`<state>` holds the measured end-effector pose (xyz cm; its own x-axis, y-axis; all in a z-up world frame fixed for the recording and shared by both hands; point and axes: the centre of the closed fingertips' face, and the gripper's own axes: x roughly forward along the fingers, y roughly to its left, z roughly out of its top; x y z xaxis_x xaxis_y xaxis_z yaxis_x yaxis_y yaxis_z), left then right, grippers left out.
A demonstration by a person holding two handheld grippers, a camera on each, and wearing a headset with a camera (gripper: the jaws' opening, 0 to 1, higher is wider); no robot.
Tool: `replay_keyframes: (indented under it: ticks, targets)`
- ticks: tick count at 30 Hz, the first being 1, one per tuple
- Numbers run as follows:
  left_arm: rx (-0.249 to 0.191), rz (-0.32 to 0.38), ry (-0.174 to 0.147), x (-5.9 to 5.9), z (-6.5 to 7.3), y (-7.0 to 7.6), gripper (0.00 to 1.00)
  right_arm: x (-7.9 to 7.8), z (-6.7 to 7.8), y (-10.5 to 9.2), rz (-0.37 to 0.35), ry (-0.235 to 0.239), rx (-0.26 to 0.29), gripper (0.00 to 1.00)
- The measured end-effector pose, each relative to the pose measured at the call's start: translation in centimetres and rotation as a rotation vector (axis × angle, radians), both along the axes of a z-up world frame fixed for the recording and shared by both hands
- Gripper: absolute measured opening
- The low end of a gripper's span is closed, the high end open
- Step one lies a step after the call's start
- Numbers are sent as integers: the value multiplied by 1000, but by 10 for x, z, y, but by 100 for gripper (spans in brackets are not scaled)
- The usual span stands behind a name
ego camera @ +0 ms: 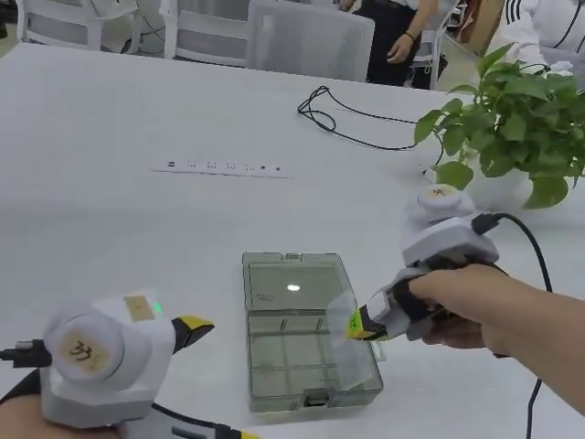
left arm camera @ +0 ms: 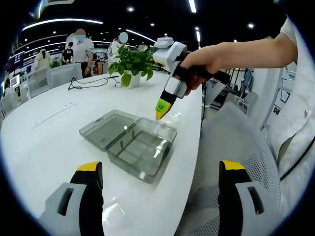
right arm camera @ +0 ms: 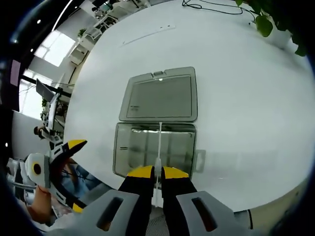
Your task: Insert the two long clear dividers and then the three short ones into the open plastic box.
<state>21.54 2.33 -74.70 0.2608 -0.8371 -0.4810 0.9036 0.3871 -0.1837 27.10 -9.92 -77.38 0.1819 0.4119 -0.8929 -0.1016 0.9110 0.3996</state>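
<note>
Step in hand (my reading): setting one clear divider into the tray of the box (right arm camera: 119, 147).

The right gripper (right arm camera: 158, 172) has its jaws closed on the near end of the divider (right arm camera: 159, 142). In the right gripper view the sheet is edge-on, a thin line running from the jaws away over the tray toward the hinge. In the head view it hangs tilted over the right part of the tray, lower edge at or just above the rim. I cannot tell if it is in a slot, or whether it is a long or a short piece.

The left gripper (left arm camera: 160, 167) has its jaws wide apart and holds nothing. It sits near and to the left, well apart from the box.

The lid lies flat on the far side and the tray on the near side. Faint lines show in the tray floor; I cannot tell slots from dividers already seated.

To do it well:
- Bring the sheet upright before lowering; tilted, it will likely ride over the wall.
- Line both ends up with one facing pair of wall slots, far end first.
- Press straight down with a light grip, since thin clear plastic probably bows.
- The box looks light; steadying the left wall with the free gripper may stop it sliding.
</note>
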Motion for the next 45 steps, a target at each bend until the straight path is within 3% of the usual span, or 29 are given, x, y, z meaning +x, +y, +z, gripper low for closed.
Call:
replay_keyframes:
  ticks: [18,26,45]
  targets:
    - [-35,22,17,0,0,-3,100,2,-20,-2,18,36,-44,7]
    - [-45,31,22,0,0,-3,100,1,-25,-3,1,43,-37,7]
    - [-60,39,34,-2,1,-4,100,6,-22,1,-24,45,-13,7]
